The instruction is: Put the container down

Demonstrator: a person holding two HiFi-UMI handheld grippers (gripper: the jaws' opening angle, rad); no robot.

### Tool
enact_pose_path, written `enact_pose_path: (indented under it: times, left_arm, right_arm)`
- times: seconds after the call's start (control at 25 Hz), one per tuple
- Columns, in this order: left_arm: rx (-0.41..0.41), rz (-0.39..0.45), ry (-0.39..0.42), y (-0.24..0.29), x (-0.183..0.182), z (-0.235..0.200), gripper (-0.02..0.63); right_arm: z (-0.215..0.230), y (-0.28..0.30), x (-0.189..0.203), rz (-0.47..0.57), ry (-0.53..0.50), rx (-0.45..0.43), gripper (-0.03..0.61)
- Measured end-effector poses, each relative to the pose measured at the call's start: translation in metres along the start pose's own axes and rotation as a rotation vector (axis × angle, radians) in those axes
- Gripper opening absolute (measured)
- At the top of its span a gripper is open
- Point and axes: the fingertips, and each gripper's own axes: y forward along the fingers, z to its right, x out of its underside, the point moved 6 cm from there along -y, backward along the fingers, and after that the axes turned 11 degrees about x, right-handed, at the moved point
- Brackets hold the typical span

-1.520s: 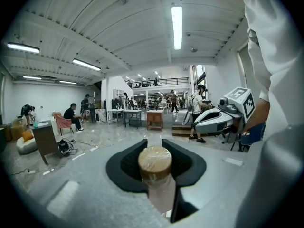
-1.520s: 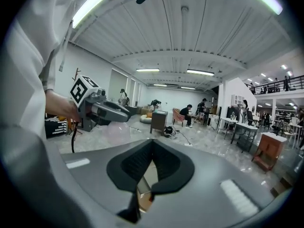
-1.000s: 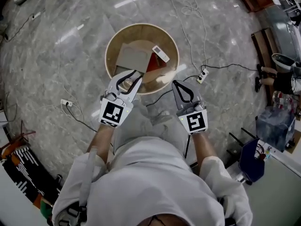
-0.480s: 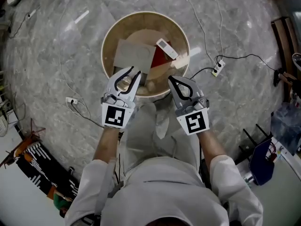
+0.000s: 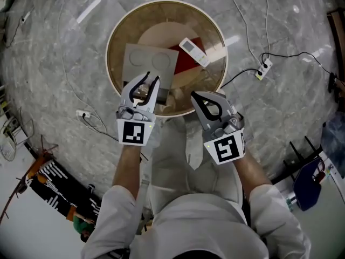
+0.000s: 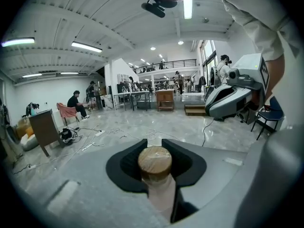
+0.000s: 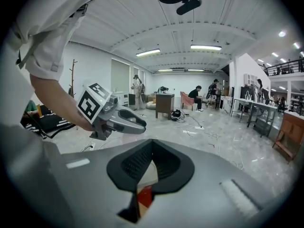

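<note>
Head view: the left gripper [image 5: 151, 80] holds a small pale container with a round wooden lid [image 5: 141, 95] over the near edge of the round wooden table [image 5: 114, 34]. The jaws hide most of it. The right gripper [image 5: 195, 95] is pinched together.

Left gripper view: the jaws hug the container just under its lid. Its bottom is cut off.

Right gripper view: the jaw tips meet with nothing between them. A red patch [image 7: 145, 197] behind them is hard to make out.
</note>
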Motion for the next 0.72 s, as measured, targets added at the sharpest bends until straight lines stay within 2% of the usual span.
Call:
enact_pose_path:
  times: [0.12,0.48,0.72]
  left_arm:
    - [-0.012,-0.012,-0.033,0.019,0.025,-0.008,0.1]
    - [-0.004,-0.038,-0.036,0.063,0.079,-0.019,0.1]
    - [0.006,-0.059,-0.037,0.081,0.103,-0.023,0.101]
  right_arm:
    - [0.008,0.015,0.018,-0.005,0.01,-0.002,0.005]
    - [0.024,0.044,0.065,-0.041,0.02,-0.01,0.005]
    - [0.023,0.052,0.088,-0.07,0.03,-0.023,0.005]
